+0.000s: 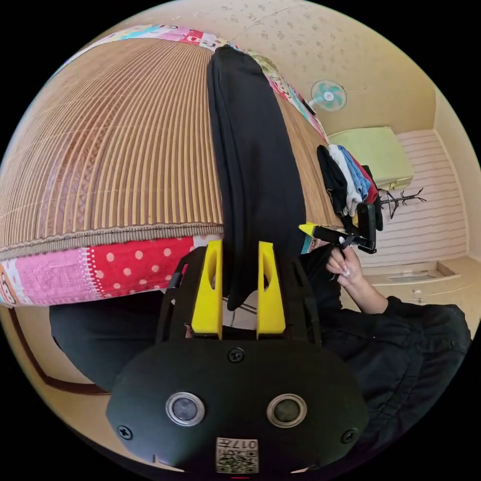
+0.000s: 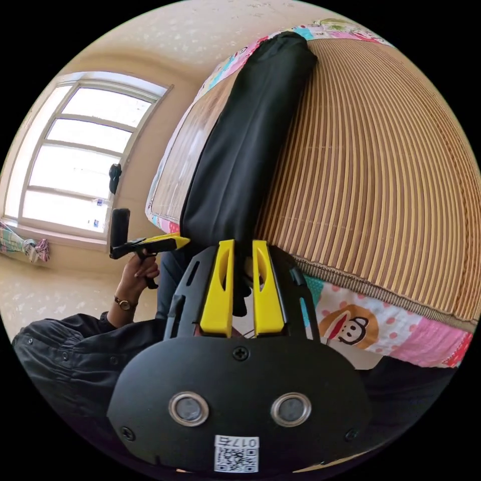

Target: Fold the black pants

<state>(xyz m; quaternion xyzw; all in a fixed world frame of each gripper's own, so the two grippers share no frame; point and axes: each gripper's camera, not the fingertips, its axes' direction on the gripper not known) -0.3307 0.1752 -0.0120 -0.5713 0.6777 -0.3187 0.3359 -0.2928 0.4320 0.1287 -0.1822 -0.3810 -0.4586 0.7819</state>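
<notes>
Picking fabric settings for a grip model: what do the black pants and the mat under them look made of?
Black pants: soft matte woven cloth, draping in smooth folds, exact fibre unclear. Mat: thin tan slats, probably bamboo, with a woven edge band.

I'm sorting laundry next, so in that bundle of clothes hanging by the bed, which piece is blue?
The blue garment hangs between the white piece and the red one, beyond the black one on the bamboo mat's side.

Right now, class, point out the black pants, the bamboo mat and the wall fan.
black pants [image 1: 250,165], left gripper view, middle of the folded legs.
bamboo mat [image 2: 376,175], right gripper view, bare slats.
wall fan [image 1: 328,95], left gripper view, its hub.
</notes>
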